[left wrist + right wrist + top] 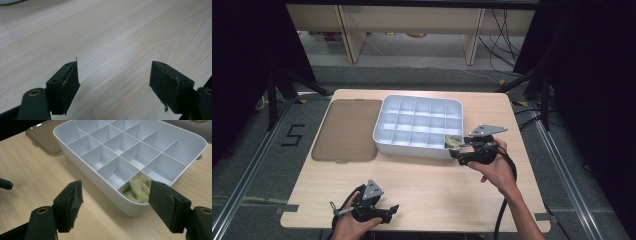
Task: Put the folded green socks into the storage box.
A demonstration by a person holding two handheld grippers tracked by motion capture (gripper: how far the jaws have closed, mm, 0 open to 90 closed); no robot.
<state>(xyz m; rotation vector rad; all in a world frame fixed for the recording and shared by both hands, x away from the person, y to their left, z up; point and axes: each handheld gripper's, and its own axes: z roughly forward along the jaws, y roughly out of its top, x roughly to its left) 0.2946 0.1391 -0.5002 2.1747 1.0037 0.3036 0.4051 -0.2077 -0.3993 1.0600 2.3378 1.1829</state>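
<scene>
Your right tongs stand apart w/ nothing between the pads, poised just off the near right corner of the white plastic divided organiser tray. In that corner compartment sits a crumpled pale yellow-green cloth, loose, clear of both jaws. From the high view, right tongs sit at the tray's near right corner, cloth just inside the rim. Prob. reason for that pose: jaws wide enough to straddle the corner wall, so you can either release into or pick from that cell w/o nudging the tray.

Your left tongs also stand apart, empty, over bare light wood desk; in the high view they rest at the near left edge, well apart from the tray. Looks like a parked hand, kept out of the working side.

Flat brown translucent plastic lid lies left of the tray, just beside it, off so all cells stay open from above.

Writing: a "5" in black tape on the floor, left of the desk. No brand or label readable on tray, lid or cloth.
</scene>
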